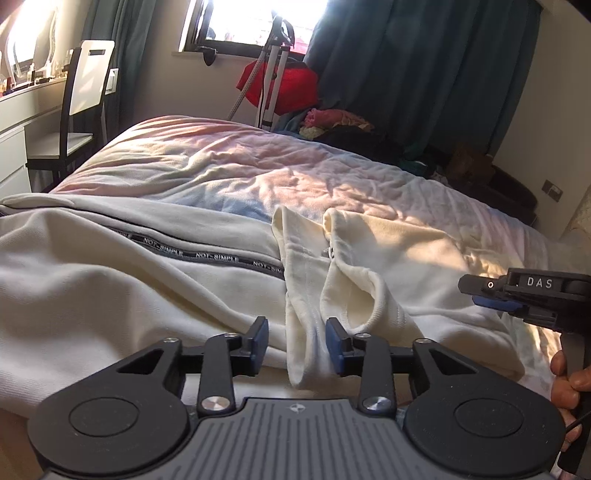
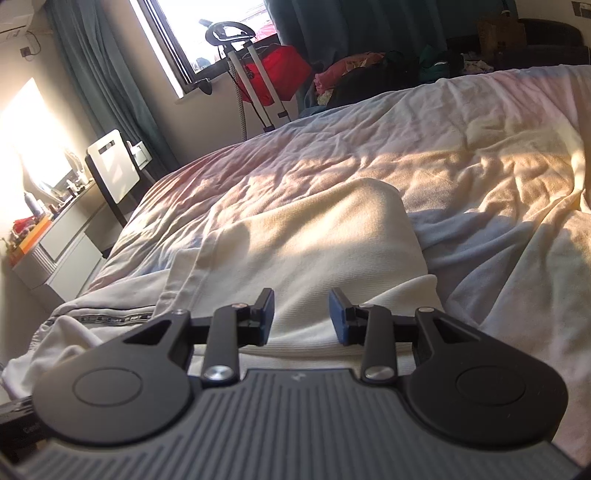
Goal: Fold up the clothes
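Jacket (image 1: 110,266) spread on bed (image 1: 258,166), hood (image 1: 354,258) at its right end, chair (image 1: 85,103) and desk (image 1: 22,122) left of bed, clothes pile (image 1: 332,125) beyond bed, window (image 1: 255,22) behind, curtain (image 1: 424,74) right of window

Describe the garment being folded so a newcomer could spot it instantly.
On the bed, nearest the left gripper, lies a cream zip jacket. Unlike the pale quilt beneath it, it carries a dark tape printed NOT SIMPLE beside its zip.

Garment (image 1: 110,266): cream knit cloth, matt, finely ribbed (woven printed tape along seam). Bedsheet (image 1: 258,166): thin wrinkled cloth. Left gripper (image 1: 297,341): matt black plastic, blue rubbery pads (image 1: 335,341), shiny metal rivets.
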Available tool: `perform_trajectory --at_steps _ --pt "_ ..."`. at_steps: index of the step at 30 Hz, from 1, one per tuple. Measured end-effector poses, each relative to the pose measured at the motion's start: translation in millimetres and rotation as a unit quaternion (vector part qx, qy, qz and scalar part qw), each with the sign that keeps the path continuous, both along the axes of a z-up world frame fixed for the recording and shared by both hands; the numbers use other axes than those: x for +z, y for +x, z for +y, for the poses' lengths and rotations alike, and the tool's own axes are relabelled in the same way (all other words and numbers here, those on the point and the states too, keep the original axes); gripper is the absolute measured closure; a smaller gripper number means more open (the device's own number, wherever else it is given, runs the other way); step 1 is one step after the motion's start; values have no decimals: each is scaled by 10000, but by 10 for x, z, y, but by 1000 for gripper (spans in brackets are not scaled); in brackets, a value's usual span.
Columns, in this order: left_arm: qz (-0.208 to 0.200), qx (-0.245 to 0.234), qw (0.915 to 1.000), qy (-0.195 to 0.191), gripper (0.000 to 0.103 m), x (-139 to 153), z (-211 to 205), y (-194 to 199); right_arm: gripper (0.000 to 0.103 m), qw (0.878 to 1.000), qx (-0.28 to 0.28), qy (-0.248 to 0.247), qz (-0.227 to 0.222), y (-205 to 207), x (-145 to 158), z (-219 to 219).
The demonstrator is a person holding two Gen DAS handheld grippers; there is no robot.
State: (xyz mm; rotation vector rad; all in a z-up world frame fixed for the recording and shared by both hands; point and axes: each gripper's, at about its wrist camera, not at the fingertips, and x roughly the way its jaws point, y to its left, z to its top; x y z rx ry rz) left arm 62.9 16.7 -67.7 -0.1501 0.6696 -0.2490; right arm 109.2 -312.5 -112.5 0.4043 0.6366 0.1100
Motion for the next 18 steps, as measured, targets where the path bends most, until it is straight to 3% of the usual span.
perform_trajectory --at_steps 2,6,7,8,10,14,18 --pt "-287 -20 9994 -193 43 98 36 -13 66 9999 155 26 -5 38 43 30" --pt "-926 -354 9932 -605 33 242 74 -57 66 9984 531 122 128 227 136 135" --pt "-1025 -479 9910 -710 32 252 59 -61 58 9976 654 143 153 288 162 174" --pt "-1069 -602 9892 -806 31 250 39 -57 40 9971 736 126 118 344 194 224" --pt "-946 -821 9877 -941 31 204 -21 -19 20 9960 895 39 44 477 256 342" --pt "-783 -925 9869 -1068 34 32 -55 68 22 9930 1144 -282 118 872 317 613" --pt "-501 -1024 9865 -1173 46 -150 -43 236 23 9849 1468 -785 473 1372 277 934"
